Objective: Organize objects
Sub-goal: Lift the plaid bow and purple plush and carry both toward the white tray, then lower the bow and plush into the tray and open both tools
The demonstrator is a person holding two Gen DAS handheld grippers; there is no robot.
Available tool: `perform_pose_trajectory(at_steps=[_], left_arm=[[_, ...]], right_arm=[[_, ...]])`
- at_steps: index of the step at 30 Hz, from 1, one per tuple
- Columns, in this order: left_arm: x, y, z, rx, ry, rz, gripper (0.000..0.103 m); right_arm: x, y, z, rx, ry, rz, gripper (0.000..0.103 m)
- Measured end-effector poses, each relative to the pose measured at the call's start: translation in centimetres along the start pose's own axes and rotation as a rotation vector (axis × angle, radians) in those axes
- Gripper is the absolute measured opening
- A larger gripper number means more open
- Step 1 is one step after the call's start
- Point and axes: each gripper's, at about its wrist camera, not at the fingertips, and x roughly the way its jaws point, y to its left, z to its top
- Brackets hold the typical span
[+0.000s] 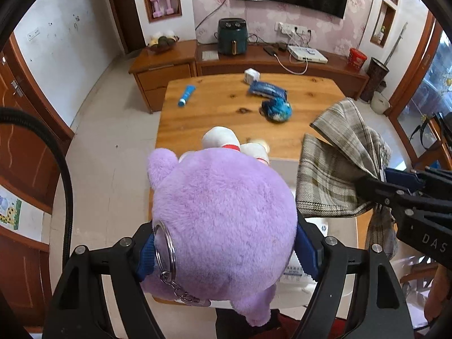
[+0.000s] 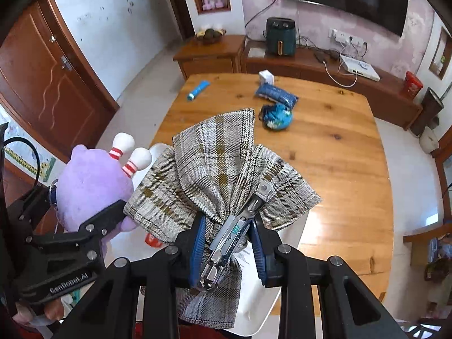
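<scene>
My left gripper [image 1: 224, 250] is shut on a purple plush toy [image 1: 223, 214] with a key ring, and two white bowling-pin toys [image 1: 223, 138] stick out beyond it. The plush also shows in the right wrist view [image 2: 93, 186]. My right gripper [image 2: 226, 251] is shut on a plaid cloth [image 2: 214, 169] together with a metal nail clipper [image 2: 237, 231]. The cloth also shows in the left wrist view [image 1: 336, 163]. Both grippers are held above a white bin [image 2: 262, 305] at the near edge of the wooden table [image 2: 339, 152].
On the table lie a blue tube [image 2: 198, 89], a small white box [image 2: 266, 76], a blue packet [image 2: 276, 93] and a blue pouch [image 2: 276, 117]. Behind it stands a low wooden cabinet [image 1: 282, 62] with an air fryer [image 1: 232, 36].
</scene>
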Motion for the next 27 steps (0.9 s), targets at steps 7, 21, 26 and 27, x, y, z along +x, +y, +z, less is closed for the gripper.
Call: perform_pose_trajectory(at_steps=[7, 21, 26, 27], left_arm=[[0.6, -0.9, -1.9, -0.004, 0.028, -0.010, 0.081], [2.0, -1.5, -3.9, 0.003, 0.049, 0.004, 0.087], [2.2, -1.6, -3.9, 0.012, 0.063, -0.026, 0.087], [2.1, -1.7, -3.9, 0.017, 0.058, -0.023, 0.088]], right_arm=[[1.1, -0.4, -1.0, 0.006, 0.044, -0.021, 0.034], [1.8, -0.8, -1.2, 0.047, 0.062, -0.038, 0.045], [1.5, -0.6, -1.2, 0.047, 0.049, -0.044, 0.051], [1.4, -0.5, -1.1, 0.046, 0.047, -0.044, 0.051]])
